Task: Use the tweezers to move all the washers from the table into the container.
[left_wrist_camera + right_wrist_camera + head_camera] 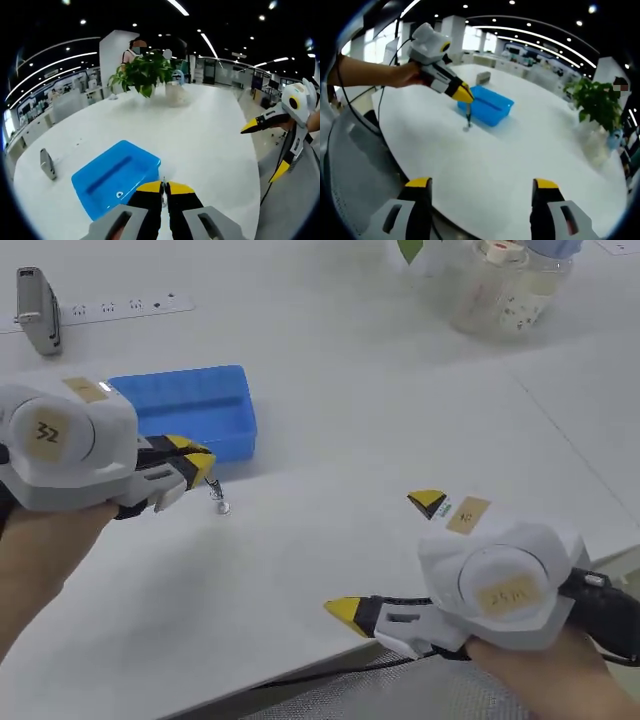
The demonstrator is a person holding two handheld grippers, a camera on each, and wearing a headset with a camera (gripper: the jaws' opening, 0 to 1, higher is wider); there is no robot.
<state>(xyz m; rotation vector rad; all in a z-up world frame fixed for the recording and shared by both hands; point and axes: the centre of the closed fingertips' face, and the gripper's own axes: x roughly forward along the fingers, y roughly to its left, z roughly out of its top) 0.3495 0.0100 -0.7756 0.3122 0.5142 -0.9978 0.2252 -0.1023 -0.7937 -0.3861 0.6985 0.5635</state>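
Note:
The blue container (pixel 190 410) sits at the back left of the white table; one washer (pixel 119 195) lies inside it. My left gripper (pixel 198 462) is shut on thin metal tweezers (pixel 214 488), just in front of the container's near right corner. The tweezers point down to a small washer (pixel 222 506) at table level; whether it is pinched or lifted I cannot tell. The right gripper view has the same tweezers (pixel 468 117) and washer (pixel 466 128) before the container (pixel 490 106). My right gripper (pixel 385 555) is open near the front edge, holding nothing.
A power strip (pixel 125 308) and a grey device (pixel 37 310) lie at the back left. A clear jar (pixel 510 285) stands at the back right beside a potted plant (pixel 145 72). The table's front edge (pixel 300 670) runs just below my right gripper.

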